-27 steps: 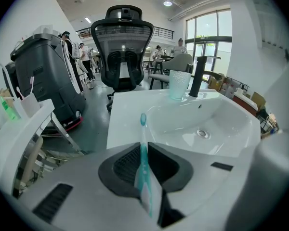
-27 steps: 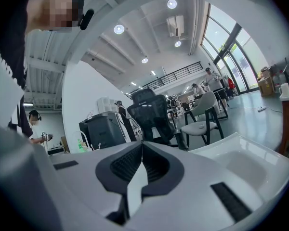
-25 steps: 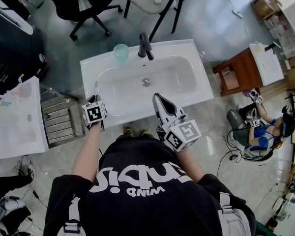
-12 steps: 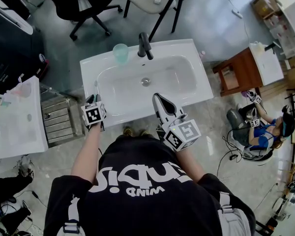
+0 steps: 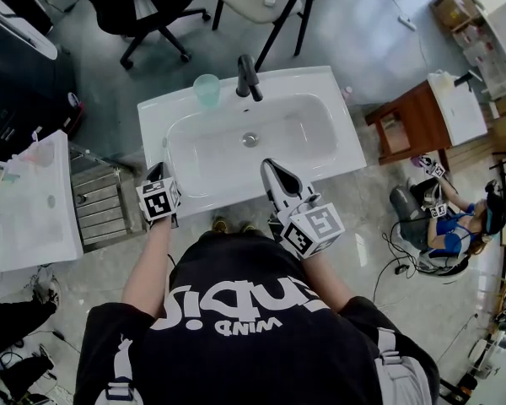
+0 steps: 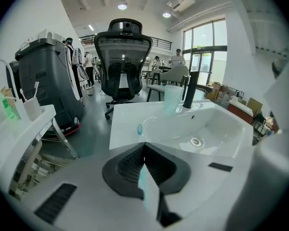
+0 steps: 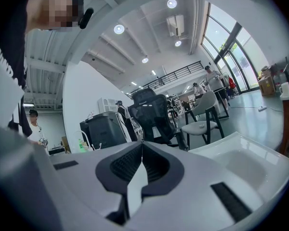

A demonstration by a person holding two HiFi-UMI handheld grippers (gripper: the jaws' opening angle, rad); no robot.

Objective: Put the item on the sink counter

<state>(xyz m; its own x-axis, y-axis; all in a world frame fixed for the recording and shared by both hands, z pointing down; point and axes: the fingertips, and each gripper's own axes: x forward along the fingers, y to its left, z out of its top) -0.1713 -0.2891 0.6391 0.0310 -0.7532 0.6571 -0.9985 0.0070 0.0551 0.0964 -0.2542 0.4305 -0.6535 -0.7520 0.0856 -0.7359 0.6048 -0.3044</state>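
A translucent pale-green plastic cup stands upright on the white sink worktop in the upper middle of the frame, just left of the black faucet. At the basin's near edge hang the left gripper and right gripper — each with its jaws pressed together, nothing between them.

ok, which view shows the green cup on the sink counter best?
Left gripper view: the cup shows side-on, upright, just left of the black tap. Head view shows the cup only from above, small, at the back of the sink. Right gripper view misses it.
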